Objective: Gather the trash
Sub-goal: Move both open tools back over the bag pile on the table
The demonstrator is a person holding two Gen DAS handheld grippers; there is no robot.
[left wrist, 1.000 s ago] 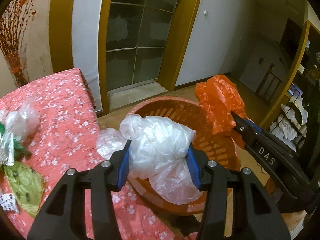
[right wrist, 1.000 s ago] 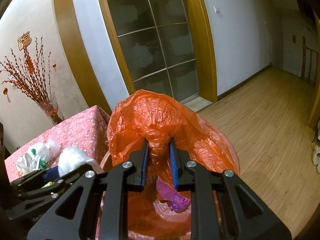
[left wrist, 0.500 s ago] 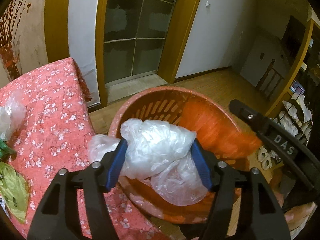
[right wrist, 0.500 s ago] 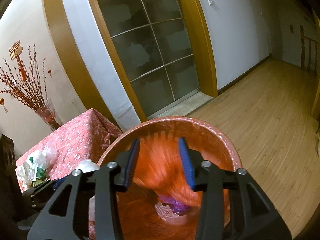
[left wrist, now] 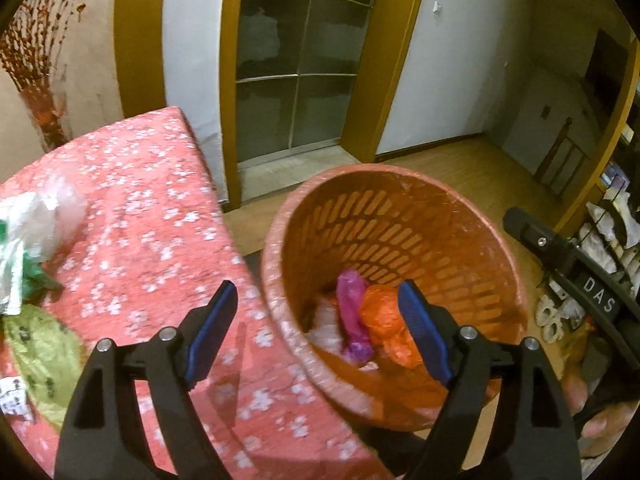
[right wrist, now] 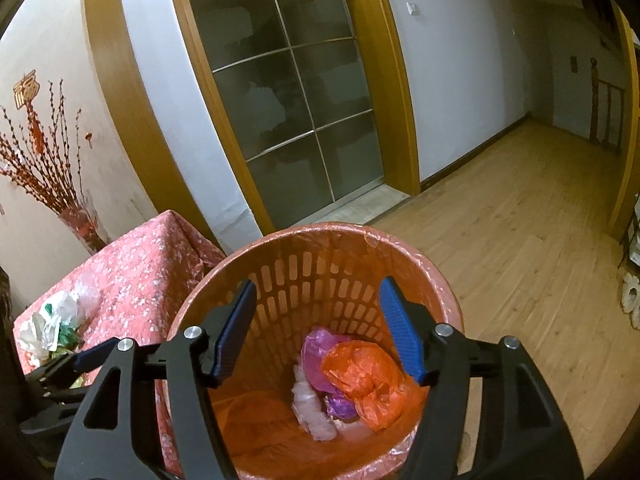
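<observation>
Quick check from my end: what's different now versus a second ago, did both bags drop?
Yes. The left gripper let go of the clear plastic bag, the right gripper released the orange bag; both now lie in the orange basket beside a purple bag. Both jaws open. Table litter unchanged.

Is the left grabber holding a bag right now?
No, the left gripper has its fingers spread wide with nothing between them, above the orange basket where the bags lie.
</observation>
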